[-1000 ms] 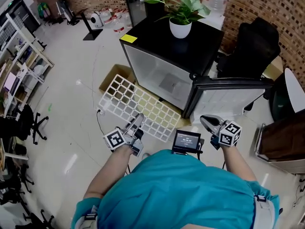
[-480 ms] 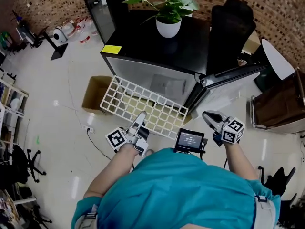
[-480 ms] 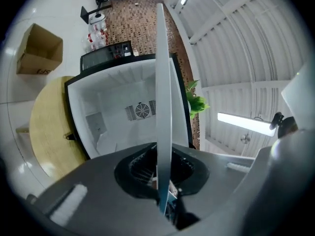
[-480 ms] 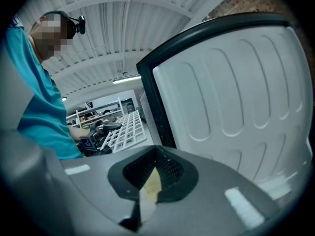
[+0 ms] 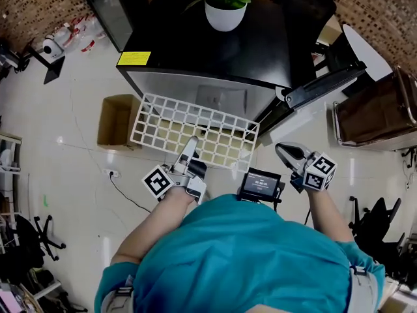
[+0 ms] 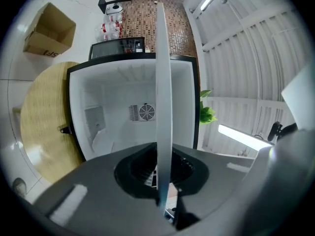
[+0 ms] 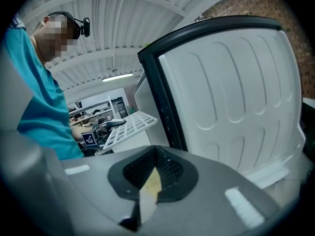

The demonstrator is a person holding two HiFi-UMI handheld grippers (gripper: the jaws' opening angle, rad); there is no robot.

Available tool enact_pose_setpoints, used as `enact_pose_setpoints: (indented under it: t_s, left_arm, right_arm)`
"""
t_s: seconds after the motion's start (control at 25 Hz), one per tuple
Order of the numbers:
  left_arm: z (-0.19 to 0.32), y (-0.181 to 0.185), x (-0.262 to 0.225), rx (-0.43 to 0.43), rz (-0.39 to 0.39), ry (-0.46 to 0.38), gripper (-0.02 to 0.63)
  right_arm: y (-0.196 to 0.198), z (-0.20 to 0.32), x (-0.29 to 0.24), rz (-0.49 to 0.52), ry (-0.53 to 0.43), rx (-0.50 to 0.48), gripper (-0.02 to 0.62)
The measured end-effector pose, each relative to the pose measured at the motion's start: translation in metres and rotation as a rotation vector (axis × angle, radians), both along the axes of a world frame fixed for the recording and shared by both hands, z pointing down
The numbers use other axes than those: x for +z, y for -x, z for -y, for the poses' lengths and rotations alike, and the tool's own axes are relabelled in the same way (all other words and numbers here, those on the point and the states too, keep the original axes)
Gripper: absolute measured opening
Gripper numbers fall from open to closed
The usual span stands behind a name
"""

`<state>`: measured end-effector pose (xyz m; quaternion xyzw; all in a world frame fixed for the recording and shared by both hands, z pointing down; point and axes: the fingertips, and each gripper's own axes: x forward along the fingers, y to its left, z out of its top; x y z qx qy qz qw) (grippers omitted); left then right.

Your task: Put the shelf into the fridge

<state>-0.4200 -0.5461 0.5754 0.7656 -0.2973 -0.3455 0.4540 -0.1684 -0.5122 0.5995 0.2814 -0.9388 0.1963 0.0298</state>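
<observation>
as held, the shelf (image 5: 195,132) sits roughly flat just in front of the open fridge (image 5: 202,51), not yet inside it. its far edge is close to the cabinet mouth. the left gripper (image 5: 190,156) pinches the shelf's near edge between its jaws; in the left gripper view the shelf shows edge-on and cuts across the middle of the white cavity. the right gripper (image 5: 288,154) hangs to the right, near the open door (image 5: 322,87). its jaws are drawn almost together with nothing between them. a plant pot (image 5: 225,15) stands on the fridge top and a box (image 5: 114,119) lies on the floor to the left.

assessment: the step in hand is feeding the shelf into the cavity. a single grip on one edge leaves the far end free to droop or swing. the shelf should be kept level, squared to the side walls and pushed straight in. the right gripper could steady the right edge. support ledges cannot be made out.
</observation>
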Motion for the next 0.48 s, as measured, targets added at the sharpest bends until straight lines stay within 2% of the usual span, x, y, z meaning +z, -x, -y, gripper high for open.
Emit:
enact_pose_setpoints:
  t_s: [0.24,0.48]
  left_arm:
    - [0.012,0.002,0.001,-0.069,-0.093,0.045,0.028]
    - [0.023,0.002,-0.005,-0.114,-0.133,0.047,0.028]
  right_arm:
    - [0.000,0.005,0.010,-0.004,0.012,-0.031,0.002]
    - [-0.007,0.005,0.018,0.015,0.016,-0.047,0.002]
